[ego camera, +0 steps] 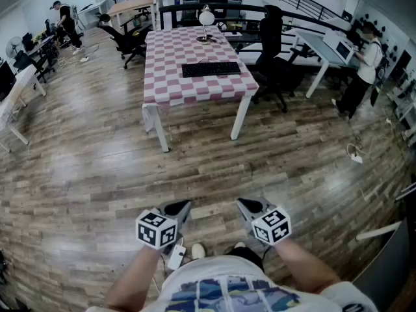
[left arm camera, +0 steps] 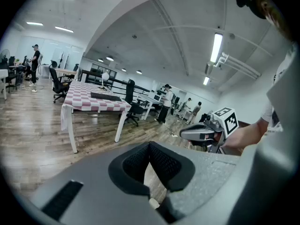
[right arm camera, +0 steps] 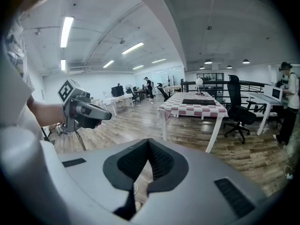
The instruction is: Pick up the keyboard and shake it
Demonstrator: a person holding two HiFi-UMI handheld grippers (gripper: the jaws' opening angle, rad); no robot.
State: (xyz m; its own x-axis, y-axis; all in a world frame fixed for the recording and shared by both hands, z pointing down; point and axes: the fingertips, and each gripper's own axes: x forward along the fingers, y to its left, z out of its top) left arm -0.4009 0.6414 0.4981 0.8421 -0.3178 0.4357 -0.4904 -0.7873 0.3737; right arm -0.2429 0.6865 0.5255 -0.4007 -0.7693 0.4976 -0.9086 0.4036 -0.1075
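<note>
A black keyboard point(ego camera: 210, 69) lies on a table with a red-and-white checked cloth point(ego camera: 170, 57), far ahead of me across the wooden floor. It also shows small in the left gripper view as the keyboard point(left arm camera: 106, 96) and in the right gripper view as the keyboard point(right arm camera: 198, 102). My left gripper point(ego camera: 182, 208) and right gripper point(ego camera: 244, 205) are held low and close to my body, both shut and empty. Each gripper view shows the other one: the right gripper point(left arm camera: 183, 134) and the left gripper point(right arm camera: 107, 116).
A white desk lamp point(ego camera: 206, 19) stands at the table's far end. A black office chair point(ego camera: 273, 51) sits right of the table, another chair point(ego camera: 123, 41) behind it at left. People stand at the far left point(ego camera: 66, 23) and right point(ego camera: 364, 67). A cable and plug point(ego camera: 177, 257) lie by my feet.
</note>
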